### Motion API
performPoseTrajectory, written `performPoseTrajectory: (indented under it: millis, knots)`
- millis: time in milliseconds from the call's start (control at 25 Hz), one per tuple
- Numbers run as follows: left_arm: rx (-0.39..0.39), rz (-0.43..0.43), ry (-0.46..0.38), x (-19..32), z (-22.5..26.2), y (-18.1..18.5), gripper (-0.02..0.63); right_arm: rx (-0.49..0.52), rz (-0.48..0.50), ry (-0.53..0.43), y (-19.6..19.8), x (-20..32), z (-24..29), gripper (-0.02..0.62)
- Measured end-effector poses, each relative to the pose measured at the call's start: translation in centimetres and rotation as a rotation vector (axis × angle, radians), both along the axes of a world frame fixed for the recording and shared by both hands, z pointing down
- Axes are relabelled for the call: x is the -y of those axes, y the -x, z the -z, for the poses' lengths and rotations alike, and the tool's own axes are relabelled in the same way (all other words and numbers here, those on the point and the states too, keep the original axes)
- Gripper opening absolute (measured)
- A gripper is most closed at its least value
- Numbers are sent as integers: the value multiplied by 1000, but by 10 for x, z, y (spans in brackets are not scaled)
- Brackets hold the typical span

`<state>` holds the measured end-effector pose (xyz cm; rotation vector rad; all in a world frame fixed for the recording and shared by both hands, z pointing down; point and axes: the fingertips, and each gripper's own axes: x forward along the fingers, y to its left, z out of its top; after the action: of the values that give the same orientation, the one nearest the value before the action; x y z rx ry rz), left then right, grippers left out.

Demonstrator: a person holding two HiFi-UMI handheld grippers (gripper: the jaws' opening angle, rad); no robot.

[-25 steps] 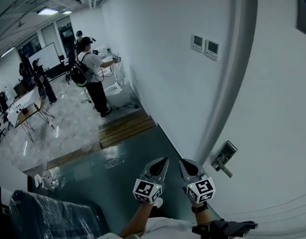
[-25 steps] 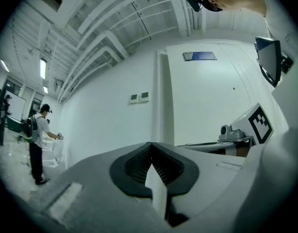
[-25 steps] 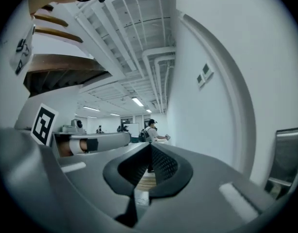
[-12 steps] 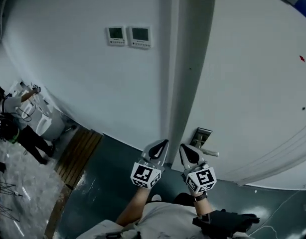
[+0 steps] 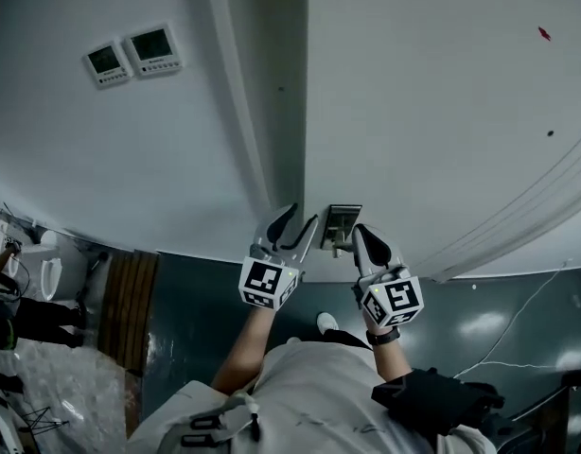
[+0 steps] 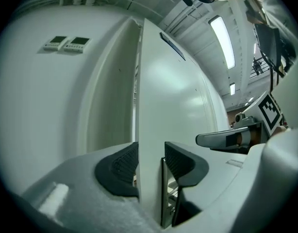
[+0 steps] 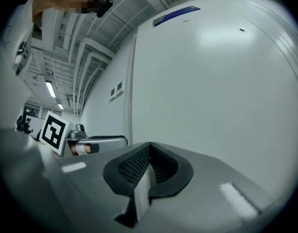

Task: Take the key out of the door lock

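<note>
The white door (image 5: 432, 112) has a metal lock plate (image 5: 343, 221) with a lever handle (image 5: 339, 246) near its edge. I cannot make out a key in any view. My left gripper (image 5: 298, 221) is at the door's edge just left of the plate, and its jaws are opening. In the left gripper view the door's edge (image 6: 151, 130) shows in the gap of that gripper (image 6: 151, 160), and I cannot tell whether the pads touch it. My right gripper (image 5: 360, 234) is shut and empty just right of the plate. From the right gripper view (image 7: 148, 155) the lever handle (image 7: 98, 141) lies to the left.
Two wall control panels (image 5: 134, 53) hang left of the door frame (image 5: 241, 112). Below are a dark green floor (image 5: 205, 291), a wooden step (image 5: 125, 310) and a cable (image 5: 536, 301) at the right. A person (image 5: 11, 301) stands far left.
The head view has swung from the room to the door. Both grippers have come up to the lock plate, and the left jaws have gone from shut to open.
</note>
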<state>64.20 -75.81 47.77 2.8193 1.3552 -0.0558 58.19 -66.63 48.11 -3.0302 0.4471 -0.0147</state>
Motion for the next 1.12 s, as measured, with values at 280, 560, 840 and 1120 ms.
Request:
performPoseTrajectory:
  millis: [280,560,840,1120]
  knots:
    - [14,40,36,-13,-4,-31,175,49,-36,-33,6,-25,-18,-2]
    - [-19,56,110,-11,-1,-32,130,227,-58,-65,27,-41,-77,-2]
    - [-41,67,152,-14,3,-34,129,402,45,-208,44,-16,-142,111]
    - [-30,72,163,-11,2,-32,127,467,140,-1015,31,7,-202,299]
